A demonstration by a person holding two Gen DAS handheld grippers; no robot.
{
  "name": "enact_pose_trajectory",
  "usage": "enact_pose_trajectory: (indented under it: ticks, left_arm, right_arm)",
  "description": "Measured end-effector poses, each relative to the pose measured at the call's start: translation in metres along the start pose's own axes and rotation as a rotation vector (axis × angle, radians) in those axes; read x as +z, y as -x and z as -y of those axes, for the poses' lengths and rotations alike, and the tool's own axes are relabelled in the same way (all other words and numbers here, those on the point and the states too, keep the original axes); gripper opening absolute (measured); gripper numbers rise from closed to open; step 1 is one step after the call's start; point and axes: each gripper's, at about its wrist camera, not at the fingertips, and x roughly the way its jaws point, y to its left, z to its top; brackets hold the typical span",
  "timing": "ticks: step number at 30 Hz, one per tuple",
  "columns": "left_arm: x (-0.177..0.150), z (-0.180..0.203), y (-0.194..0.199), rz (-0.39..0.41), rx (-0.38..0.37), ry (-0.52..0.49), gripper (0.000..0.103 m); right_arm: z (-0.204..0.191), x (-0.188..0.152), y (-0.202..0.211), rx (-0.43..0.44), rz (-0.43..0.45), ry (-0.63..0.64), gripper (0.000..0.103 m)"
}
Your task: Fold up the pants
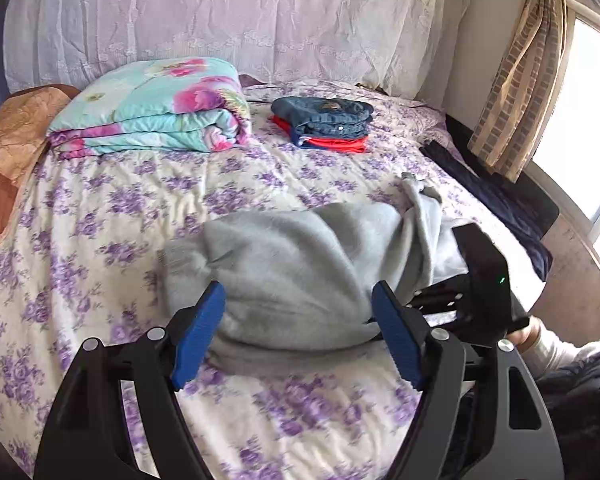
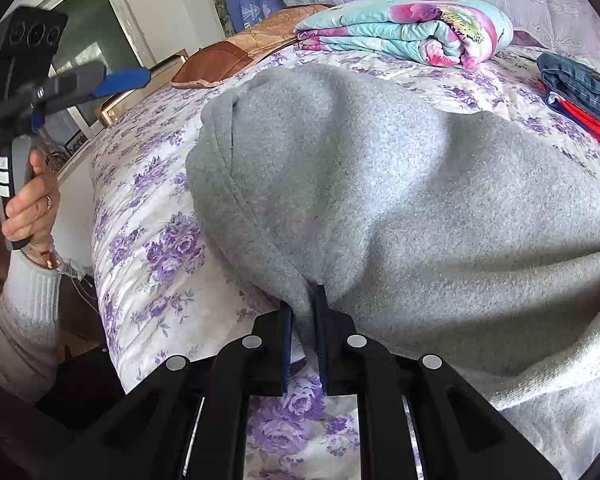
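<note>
Grey fleece pants (image 1: 300,256) lie bunched on the floral bedspread (image 1: 100,208). In the right wrist view the pants (image 2: 380,184) fill the middle, and my right gripper (image 2: 304,300) is shut on a pinched fold at their near edge. Its black body (image 1: 484,272) shows at the pants' right side in the left wrist view. My left gripper (image 1: 298,292) stands open with wide jaws just in front of the pants, and its blue pads (image 1: 198,336) touch nothing. From the right wrist view the left gripper (image 2: 132,78) hangs in the air off the bed's left side, held by a hand (image 2: 32,200).
A folded floral quilt (image 1: 152,112) and a stack of folded jeans on a red garment (image 1: 324,122) sit at the back of the bed. A brown pillow (image 1: 16,136) lies far left. A dark garment (image 1: 496,196) runs along the right edge below a curtain (image 1: 516,80).
</note>
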Motion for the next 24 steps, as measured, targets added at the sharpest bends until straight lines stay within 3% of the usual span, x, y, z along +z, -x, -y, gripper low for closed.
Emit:
enact_pose_trajectory:
  ticks: [3, 6, 8, 9, 10, 11, 12, 13, 16, 17, 18, 20, 22, 24]
  left_arm:
    - [0.018, 0.026, -0.034, -0.02, -0.002, 0.029, 0.073]
    - [0.019, 0.033, -0.08, -0.091, 0.027, 0.123, 0.072]
    - [0.003, 0.025, -0.107, -0.164, 0.07, 0.204, 0.051]
    - [-0.008, 0.018, -0.116, -0.202, 0.108, 0.238, 0.047]
    - [-0.02, 0.012, -0.121, -0.228, 0.158, 0.264, 0.04]
    - [-0.031, 0.006, -0.124, -0.237, 0.186, 0.285, 0.028]
    - [-0.041, 0.0, -0.121, -0.213, 0.177, 0.307, 0.028]
    - [-0.048, -0.003, -0.116, -0.19, 0.158, 0.325, 0.028]
    - [-0.054, -0.001, -0.109, -0.178, 0.177, 0.323, 0.028]
    - [-0.054, 0.003, -0.11, -0.176, 0.199, 0.302, 0.028]
    - [-0.055, 0.008, -0.112, -0.174, 0.228, 0.275, 0.028]
    - [-0.054, 0.018, -0.116, -0.168, 0.287, 0.227, 0.029]
    - [-0.054, 0.026, -0.118, -0.161, 0.335, 0.187, 0.029]
    - [-0.054, 0.027, -0.118, -0.155, 0.348, 0.176, 0.029]
  right_arm:
    - [0.007, -0.002, 0.002, -0.004, 0.019, -0.021, 0.013]
    - [0.008, -0.004, 0.005, -0.016, 0.03, -0.031, 0.013]
    - [0.006, -0.004, 0.007, -0.029, 0.037, -0.027, 0.014]
    - [0.005, -0.005, 0.008, -0.031, 0.038, -0.025, 0.016]
    - [0.004, -0.006, 0.01, -0.026, 0.037, -0.025, 0.022]
    - [0.004, -0.007, 0.011, -0.017, 0.03, -0.03, 0.037]
    - [0.004, -0.008, 0.014, -0.001, 0.01, -0.048, 0.055]
    - [0.006, -0.007, 0.021, 0.033, -0.012, -0.077, 0.06]
    - [0.019, 0.001, 0.058, 0.08, -0.05, -0.149, 0.061]
    - [0.03, 0.008, 0.075, 0.044, -0.048, -0.174, 0.063]
    - [0.044, 0.015, 0.091, -0.021, -0.041, -0.209, 0.072]
    - [0.082, 0.033, 0.122, -0.227, -0.036, -0.29, 0.084]
    - [0.129, 0.053, 0.14, -0.442, -0.089, -0.351, 0.086]
    - [0.186, 0.069, 0.146, -0.573, -0.19, -0.437, 0.086]
